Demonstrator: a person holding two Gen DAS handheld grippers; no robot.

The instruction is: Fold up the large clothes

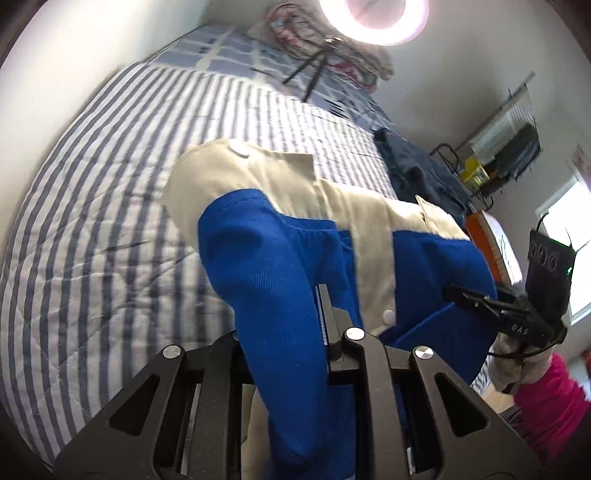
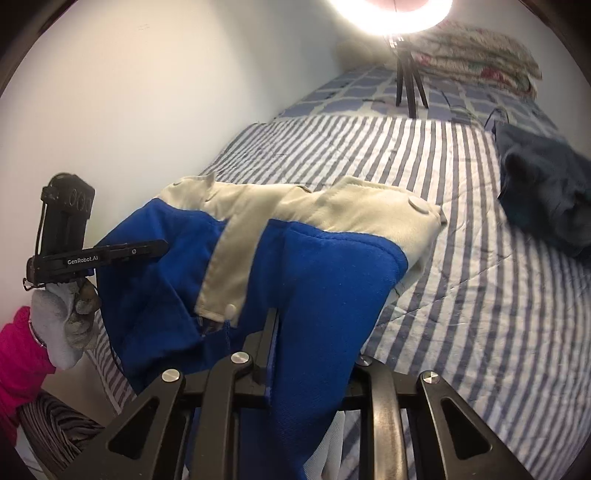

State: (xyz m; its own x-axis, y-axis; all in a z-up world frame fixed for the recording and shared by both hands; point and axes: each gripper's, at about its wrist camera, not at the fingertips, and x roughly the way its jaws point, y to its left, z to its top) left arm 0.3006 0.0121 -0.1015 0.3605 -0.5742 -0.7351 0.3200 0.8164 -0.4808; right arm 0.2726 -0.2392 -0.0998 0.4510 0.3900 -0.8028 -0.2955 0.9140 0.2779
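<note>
You're in a home bedroom: striped quilt (image 2: pixel 461 236) on a bed, floral pillow (image 2: pixel 476 55) at far end, ring light (image 1: pixel 373 18) beside it.

The garment (image 1: pixel 280 251) is a royal-blue knit jacket with a cream collar, cream shoulders and a cream button placket bearing pale round buttons. Its blue lower part is raised in two gathered peaks, while the cream upper part lies on the striped quilt (image 1: pixel 92 229), collar farthest away in both views.
</note>
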